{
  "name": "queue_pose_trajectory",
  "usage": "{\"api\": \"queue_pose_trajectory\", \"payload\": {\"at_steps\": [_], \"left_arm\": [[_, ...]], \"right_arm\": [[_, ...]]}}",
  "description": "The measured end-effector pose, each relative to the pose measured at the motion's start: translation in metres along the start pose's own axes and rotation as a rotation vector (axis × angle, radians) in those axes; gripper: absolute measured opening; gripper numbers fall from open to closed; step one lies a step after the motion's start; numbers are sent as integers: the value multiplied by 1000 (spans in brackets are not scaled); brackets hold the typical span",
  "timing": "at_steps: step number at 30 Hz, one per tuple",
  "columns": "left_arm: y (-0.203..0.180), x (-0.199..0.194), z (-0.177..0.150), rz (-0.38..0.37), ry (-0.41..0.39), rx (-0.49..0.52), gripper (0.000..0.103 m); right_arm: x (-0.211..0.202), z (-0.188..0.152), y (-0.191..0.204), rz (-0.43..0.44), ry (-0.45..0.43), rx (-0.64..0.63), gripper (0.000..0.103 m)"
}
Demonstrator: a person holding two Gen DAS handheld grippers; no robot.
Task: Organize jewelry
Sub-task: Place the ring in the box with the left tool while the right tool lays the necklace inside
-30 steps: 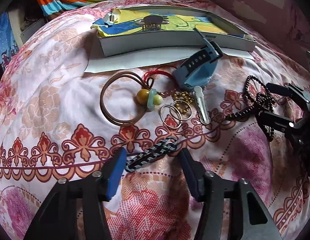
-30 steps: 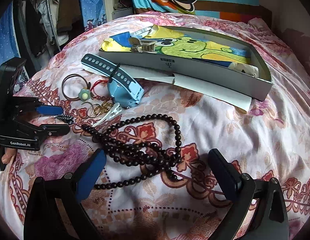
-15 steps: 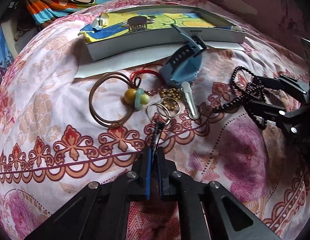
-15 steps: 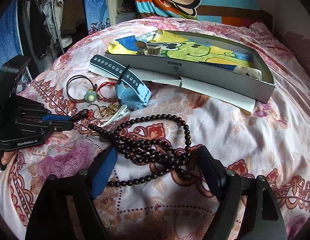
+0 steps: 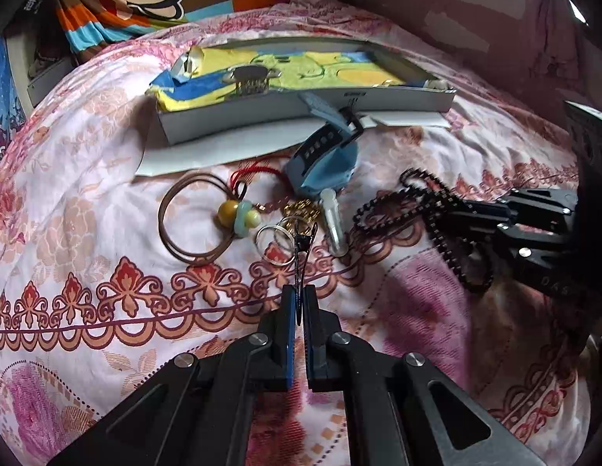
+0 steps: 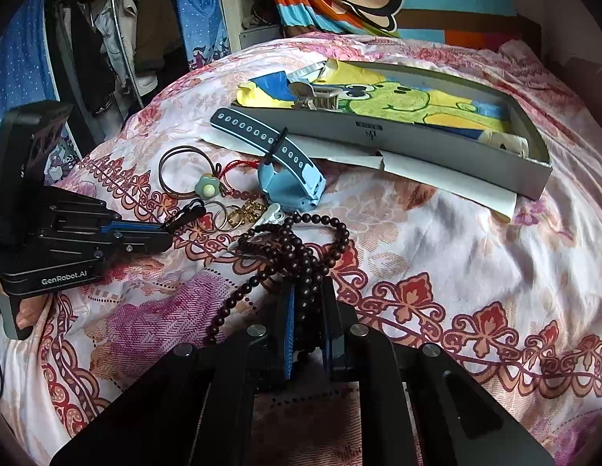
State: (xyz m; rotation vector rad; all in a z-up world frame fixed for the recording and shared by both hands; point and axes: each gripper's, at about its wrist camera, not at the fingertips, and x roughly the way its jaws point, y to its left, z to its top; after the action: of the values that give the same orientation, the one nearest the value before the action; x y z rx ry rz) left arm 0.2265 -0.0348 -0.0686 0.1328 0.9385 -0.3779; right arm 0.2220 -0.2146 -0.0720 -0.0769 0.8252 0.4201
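Gripping hair clip [image 5: 300,250], tongs [image 5: 297,299] near rings [image 5: 275,240]

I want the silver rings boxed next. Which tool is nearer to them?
Left. The left tool, shut on a black hair clip, sits just in front of the silver rings. The right tool is off to their side, clamping the dark bead necklace.

Black hair clip [image 5: 301,256] edge-up; dark bead necklace [image 6: 301,248] bunched.

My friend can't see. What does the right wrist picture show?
The right tool pinches a dark bead necklace on a flowery bedspread. Behind lie a blue watch, rings and an open box; the left tool grips a black clip.
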Motion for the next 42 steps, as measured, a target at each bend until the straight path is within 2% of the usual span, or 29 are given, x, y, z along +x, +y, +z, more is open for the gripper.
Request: {"api": "queue_pose_trajectory", "payload": {"at_steps": [9, 15, 22, 27, 31, 35, 38, 42], "left_arm": [[-10, -23, 5, -44, -108, -5, 4], [-18, -47, 23, -59, -199, -9, 4], [-20, -54, 90, -39, -242, -26, 4], [-11, -38, 140, -30, -258, -67, 4], [-1, -10, 169, -16, -223, -118, 4], [11, 33, 182, 12, -118, -200, 4], [15, 55, 182, 9, -77, -233, 4], [11, 73, 180, 1, -56, -224, 4]], "right_arm": [[-29, 18, -1, -13, -115, -7, 9], [-53, 43, -11, -28, -195, -16, 9], [-67, 94, -31, -72, -250, -39, 9], [-72, 142, -54, -127, -317, -22, 9], [-63, 165, -70, -153, -346, 9, 10], [-35, 175, -88, -185, -306, 54, 10], [-15, 171, -101, -182, -281, 102, 10], [9, 157, -113, -166, -230, 136, 10]]}}
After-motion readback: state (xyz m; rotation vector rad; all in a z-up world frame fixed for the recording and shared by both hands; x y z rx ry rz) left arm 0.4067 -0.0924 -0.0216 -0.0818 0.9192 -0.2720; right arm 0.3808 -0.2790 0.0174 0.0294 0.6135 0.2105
